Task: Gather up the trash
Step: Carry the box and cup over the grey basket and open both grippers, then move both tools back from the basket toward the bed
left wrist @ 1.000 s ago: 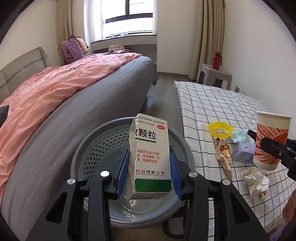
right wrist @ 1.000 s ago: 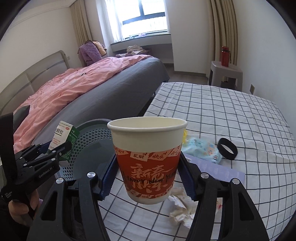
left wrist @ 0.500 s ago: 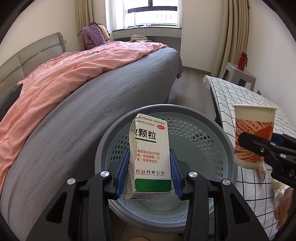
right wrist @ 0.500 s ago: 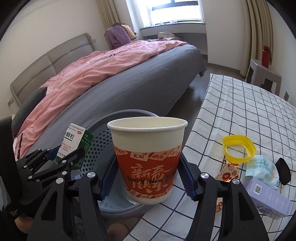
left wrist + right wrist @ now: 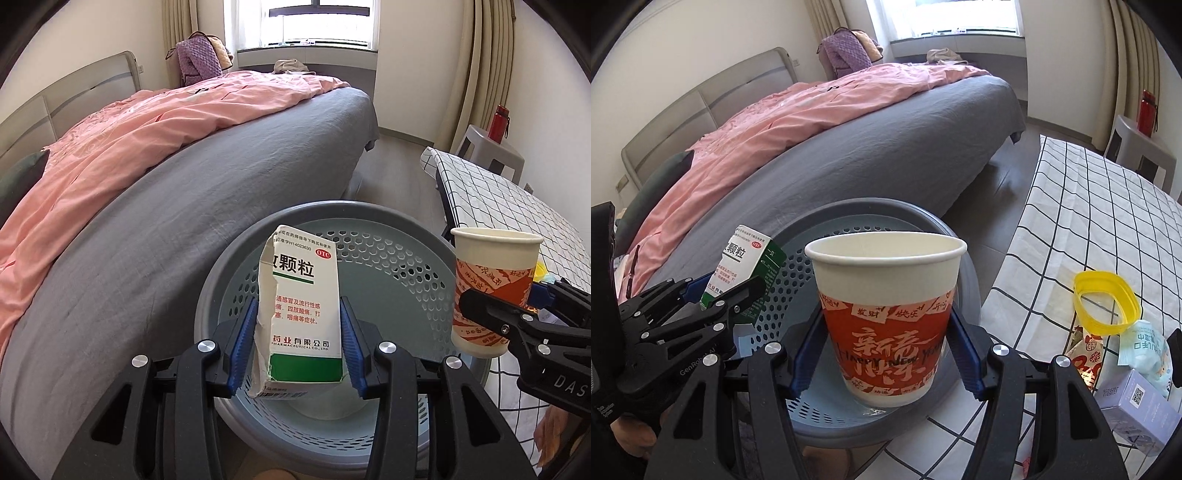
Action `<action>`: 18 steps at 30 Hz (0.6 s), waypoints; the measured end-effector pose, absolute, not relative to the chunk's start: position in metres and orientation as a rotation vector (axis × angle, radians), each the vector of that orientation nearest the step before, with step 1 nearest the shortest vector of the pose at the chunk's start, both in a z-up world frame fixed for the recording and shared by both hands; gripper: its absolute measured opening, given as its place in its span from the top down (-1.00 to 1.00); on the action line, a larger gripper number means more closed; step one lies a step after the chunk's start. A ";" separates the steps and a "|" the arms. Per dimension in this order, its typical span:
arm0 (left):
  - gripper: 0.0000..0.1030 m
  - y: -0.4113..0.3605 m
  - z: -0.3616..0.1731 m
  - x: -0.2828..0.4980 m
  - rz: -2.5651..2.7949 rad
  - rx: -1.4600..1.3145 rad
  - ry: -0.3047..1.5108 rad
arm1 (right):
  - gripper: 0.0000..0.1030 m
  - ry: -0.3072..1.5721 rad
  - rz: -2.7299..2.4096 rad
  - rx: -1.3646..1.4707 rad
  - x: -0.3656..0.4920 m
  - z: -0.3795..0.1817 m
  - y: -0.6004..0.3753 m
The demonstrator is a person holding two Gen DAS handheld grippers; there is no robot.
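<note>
You hold the medicine box (image 5: 303, 314) in your left gripper (image 5: 301, 343) and the paper cup (image 5: 886, 317) in your right gripper (image 5: 886, 354), both above the bin (image 5: 388, 229), so they can drop in. The left jaws have just been opening a little, box between them.

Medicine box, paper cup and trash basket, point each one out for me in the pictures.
medicine box (image 5: 304, 295), left wrist view, on its white printed front.
paper cup (image 5: 886, 295), right wrist view, on its side wall at the top of the red band.
trash basket (image 5: 399, 266), left wrist view, on its perforated inner wall.
</note>
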State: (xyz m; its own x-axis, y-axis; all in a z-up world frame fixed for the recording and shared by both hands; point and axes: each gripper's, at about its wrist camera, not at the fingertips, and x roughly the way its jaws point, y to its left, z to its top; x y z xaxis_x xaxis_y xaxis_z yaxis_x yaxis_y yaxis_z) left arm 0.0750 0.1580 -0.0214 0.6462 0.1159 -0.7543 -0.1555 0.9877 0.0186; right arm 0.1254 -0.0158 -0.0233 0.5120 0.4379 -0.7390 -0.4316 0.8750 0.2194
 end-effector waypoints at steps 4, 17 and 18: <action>-0.18 0.160 -0.019 0.071 0.175 -0.049 0.840 | -0.45 0.867 0.512 0.019 0.124 -0.019 -0.022; -0.28 0.161 -0.017 0.070 0.201 -0.046 0.837 | -0.45 0.867 0.502 0.015 0.123 -0.021 -0.023; -0.28 0.161 -0.017 0.070 0.203 -0.046 0.836 | -0.45 0.867 0.502 0.015 0.123 -0.021 -0.023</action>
State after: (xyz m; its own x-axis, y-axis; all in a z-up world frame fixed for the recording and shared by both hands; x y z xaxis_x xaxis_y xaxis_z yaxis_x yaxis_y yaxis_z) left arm 0.0699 0.1614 -0.0168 0.6523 0.1607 -0.7407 -0.1966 0.9797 0.0394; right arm 0.1225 -0.0233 -0.0207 0.5388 0.4280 -0.7256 -0.4158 0.8842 0.2127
